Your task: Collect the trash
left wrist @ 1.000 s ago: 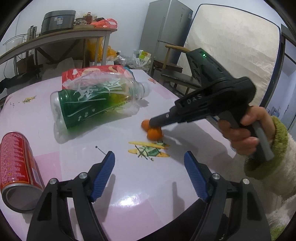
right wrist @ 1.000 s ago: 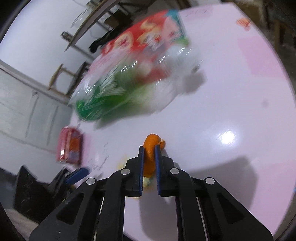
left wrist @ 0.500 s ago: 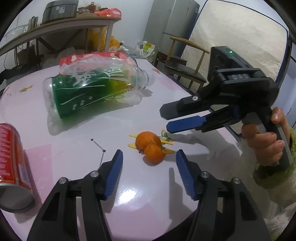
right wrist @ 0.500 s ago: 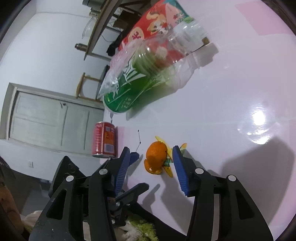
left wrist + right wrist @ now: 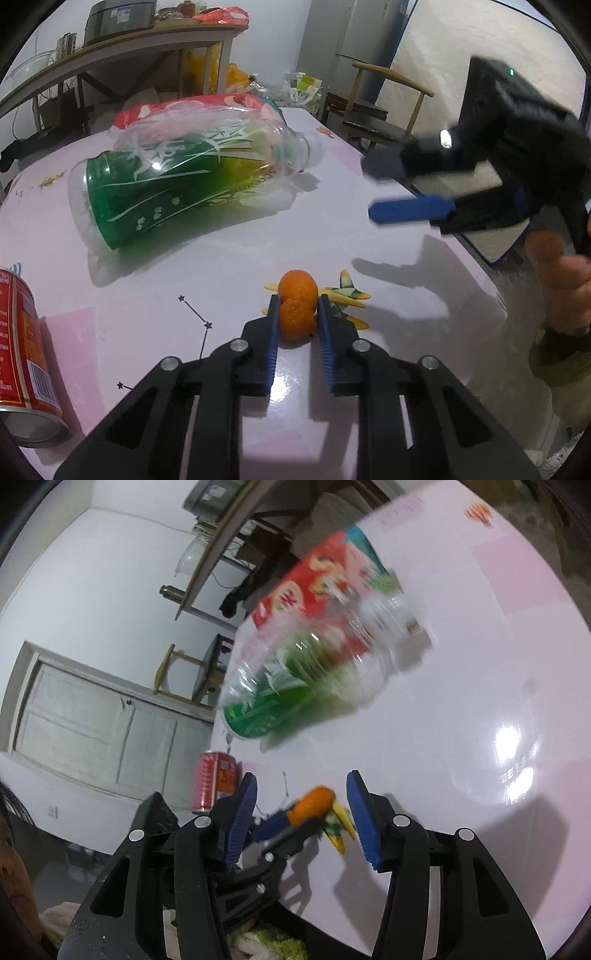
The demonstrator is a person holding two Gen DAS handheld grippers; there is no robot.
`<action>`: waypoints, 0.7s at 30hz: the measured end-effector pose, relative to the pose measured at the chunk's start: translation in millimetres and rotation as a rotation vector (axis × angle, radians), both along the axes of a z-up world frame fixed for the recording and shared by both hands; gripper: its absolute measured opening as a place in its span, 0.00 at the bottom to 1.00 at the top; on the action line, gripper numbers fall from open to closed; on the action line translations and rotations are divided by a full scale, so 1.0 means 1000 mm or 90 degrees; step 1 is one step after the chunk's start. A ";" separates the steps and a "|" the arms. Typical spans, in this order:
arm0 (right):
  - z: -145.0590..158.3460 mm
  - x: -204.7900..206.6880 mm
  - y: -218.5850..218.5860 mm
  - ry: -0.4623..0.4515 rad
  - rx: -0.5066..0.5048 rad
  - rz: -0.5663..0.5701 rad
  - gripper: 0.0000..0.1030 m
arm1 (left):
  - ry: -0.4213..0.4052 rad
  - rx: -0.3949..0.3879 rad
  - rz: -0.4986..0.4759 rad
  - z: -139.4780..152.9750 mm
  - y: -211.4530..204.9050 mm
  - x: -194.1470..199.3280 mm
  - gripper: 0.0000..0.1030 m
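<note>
**Orange peel being gripped; the rest of the trash not yet collected**

Left wrist view: the left tool (image 5: 295,314) has its 2 blue pads on either side of the orange peel (image 5: 296,309) and its jaws are closing on it; the pads look to be touching the peel, which sits on the pink tabletop (image 5: 388,302) right at the tool's tips. Beyond the tips and to their left lies the crushed green bottle (image 5: 177,184) on its side, with a red snack bag (image 5: 192,107) just behind it. A red can (image 5: 22,350) lies well to the left of the tool. The right tool (image 5: 406,188) hangs ahead and to the right, blurred, nothing between its fingers.

Right wrist view: the right tool (image 5: 301,812) stands apart and empty, its jaws opening a little wider. Between and beyond its fingers the peel (image 5: 312,805) shows in the left tool's pads. The bottle (image 5: 291,686) and can (image 5: 216,784) lie further out.

Judging by this, 1 piece is barely secured; bottle, bag and can remain. No bin is visible.
</note>
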State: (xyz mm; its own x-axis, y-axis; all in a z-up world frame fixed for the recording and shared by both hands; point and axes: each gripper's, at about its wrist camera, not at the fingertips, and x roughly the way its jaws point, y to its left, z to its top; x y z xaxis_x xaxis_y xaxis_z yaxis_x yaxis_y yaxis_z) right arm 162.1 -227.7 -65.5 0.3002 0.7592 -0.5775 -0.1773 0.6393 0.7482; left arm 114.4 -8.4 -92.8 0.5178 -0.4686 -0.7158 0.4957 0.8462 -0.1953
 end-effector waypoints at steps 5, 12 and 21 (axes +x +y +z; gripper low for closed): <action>0.026 0.015 0.021 -0.055 -0.029 0.007 0.53 | 0.005 -0.006 0.007 0.000 0.008 -0.001 0.16; 0.049 0.048 0.052 -0.109 -0.095 -0.014 0.65 | 0.012 -0.019 0.027 -0.001 0.026 -0.007 0.15; 0.042 0.098 0.066 -0.103 -0.191 -0.030 0.75 | 0.017 -0.035 0.038 -0.002 0.037 -0.009 0.15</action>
State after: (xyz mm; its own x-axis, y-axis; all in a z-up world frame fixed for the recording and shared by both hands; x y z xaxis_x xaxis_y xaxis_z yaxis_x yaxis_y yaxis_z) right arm 259.6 -161.5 -23.4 0.4365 0.5461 -0.7151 -0.2436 0.8368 0.4903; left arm 105.5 28.1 -94.5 0.5277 -0.4766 -0.7031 0.4385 0.8618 -0.2550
